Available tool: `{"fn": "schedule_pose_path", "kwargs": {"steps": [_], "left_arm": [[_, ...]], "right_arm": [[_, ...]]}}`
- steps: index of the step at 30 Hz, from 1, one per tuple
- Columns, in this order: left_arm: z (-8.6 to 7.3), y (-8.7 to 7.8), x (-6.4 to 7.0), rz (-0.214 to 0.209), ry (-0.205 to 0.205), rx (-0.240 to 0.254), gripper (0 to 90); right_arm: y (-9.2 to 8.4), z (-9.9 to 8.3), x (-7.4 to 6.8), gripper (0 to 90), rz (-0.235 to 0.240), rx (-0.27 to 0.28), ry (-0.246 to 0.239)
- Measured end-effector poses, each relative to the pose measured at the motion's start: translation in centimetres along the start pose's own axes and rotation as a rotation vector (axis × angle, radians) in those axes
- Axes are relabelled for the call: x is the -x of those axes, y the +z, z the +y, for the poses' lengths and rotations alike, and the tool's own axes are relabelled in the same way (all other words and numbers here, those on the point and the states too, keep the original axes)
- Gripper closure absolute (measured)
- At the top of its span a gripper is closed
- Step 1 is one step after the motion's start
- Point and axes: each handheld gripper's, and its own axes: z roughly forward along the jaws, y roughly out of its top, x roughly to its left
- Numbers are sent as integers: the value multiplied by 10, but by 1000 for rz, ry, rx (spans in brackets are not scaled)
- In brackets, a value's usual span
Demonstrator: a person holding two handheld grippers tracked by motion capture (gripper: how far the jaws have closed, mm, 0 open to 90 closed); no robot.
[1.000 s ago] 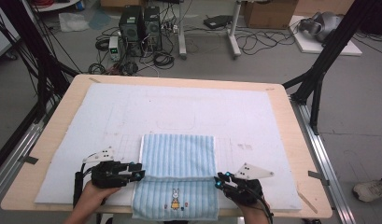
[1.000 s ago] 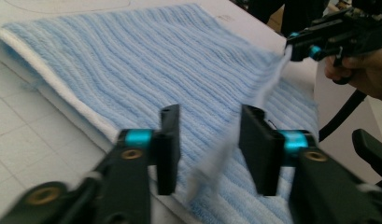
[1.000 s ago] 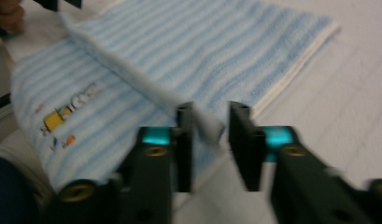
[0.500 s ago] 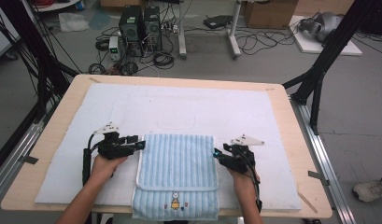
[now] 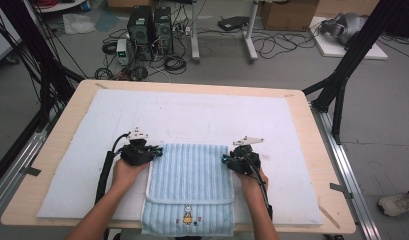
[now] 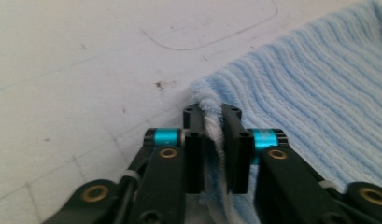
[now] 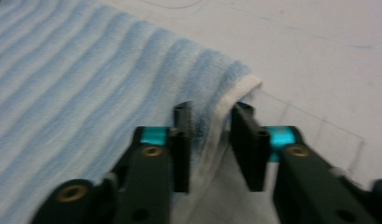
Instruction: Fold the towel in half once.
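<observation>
At lower centre my left gripper and right gripper, jaws just closing, pinched the soft, limp towel's far corners.

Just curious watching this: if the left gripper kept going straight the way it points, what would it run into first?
The left gripper already pinches the blue towel corner; straight ahead lies only the white mat, so probably that.

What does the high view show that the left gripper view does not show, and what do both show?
High view: the whole towel with its small rabbit picture, both hands and the right gripper.
Left gripper view: the jaws of the left gripper pinching the towel's white edge.
Both: the blue striped towel on the white mat.
</observation>
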Motion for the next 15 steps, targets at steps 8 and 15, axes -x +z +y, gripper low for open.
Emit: {"fn": "schedule_pose_path", "kwargs": {"steps": [8, 15], "left_arm": [[3, 2, -12, -31, -117, 43, 842], [19, 11, -27, -62, -174, 45, 837]], "right_arm": [[1, 1, 8, 859, 61, 25, 36], [12, 11, 21, 858, 45, 51, 73]]}}
